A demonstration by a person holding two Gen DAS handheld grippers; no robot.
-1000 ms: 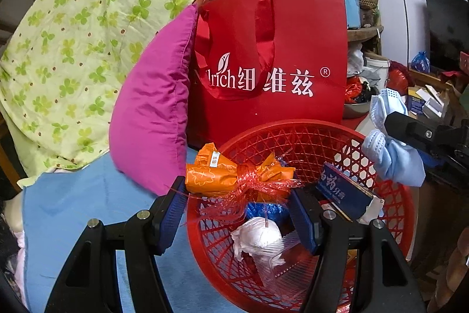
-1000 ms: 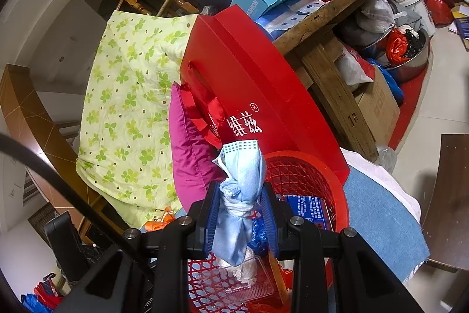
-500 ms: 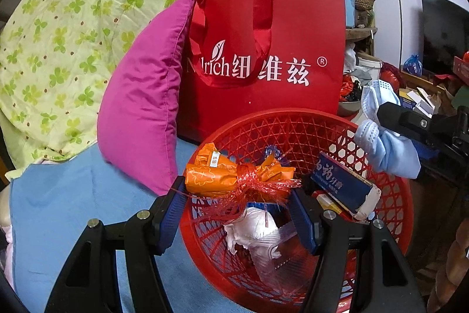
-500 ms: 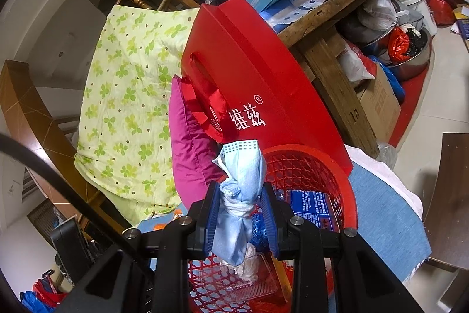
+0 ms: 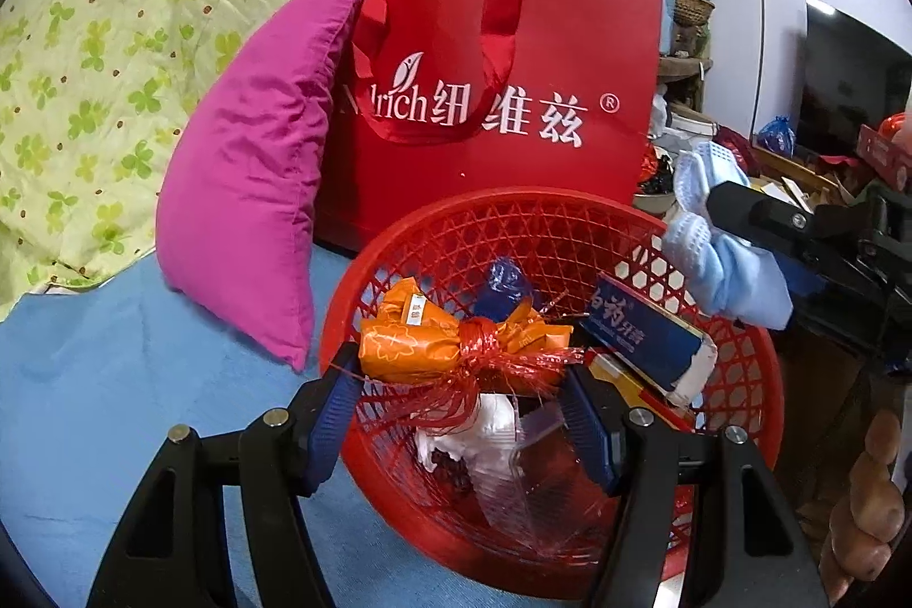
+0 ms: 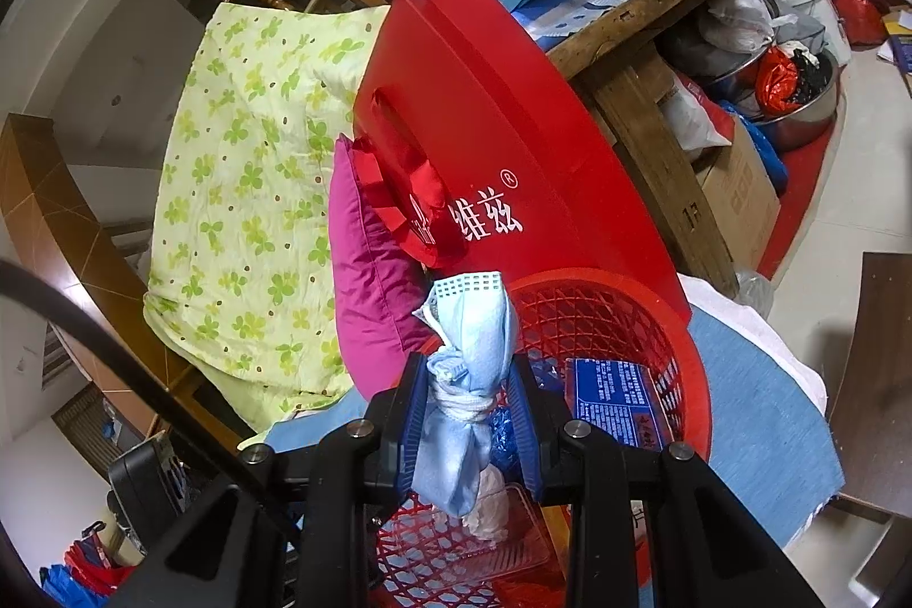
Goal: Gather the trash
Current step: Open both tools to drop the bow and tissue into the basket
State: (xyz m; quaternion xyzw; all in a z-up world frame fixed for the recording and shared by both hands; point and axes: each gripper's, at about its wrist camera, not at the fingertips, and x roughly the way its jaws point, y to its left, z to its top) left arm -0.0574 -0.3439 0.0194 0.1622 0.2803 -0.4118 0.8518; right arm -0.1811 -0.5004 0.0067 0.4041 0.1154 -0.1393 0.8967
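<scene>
Orange wrapper (image 5: 422, 343) clamped between left jaws above red basket (image 5: 547, 220).

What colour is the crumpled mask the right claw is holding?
Light blue, with white ear loops wound round it. The mask shows best in the right wrist view, pinched in the right claw.

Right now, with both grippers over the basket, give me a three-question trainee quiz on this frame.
1. True or false: the right gripper is shut on the blue face mask.
2. What does the left gripper hold: A) white tissue, B) orange wrapper bundle, C) blue box?
3. What stands directly behind the red basket?

Key: 1 true; 2 B; 3 the red paper bag.
</scene>
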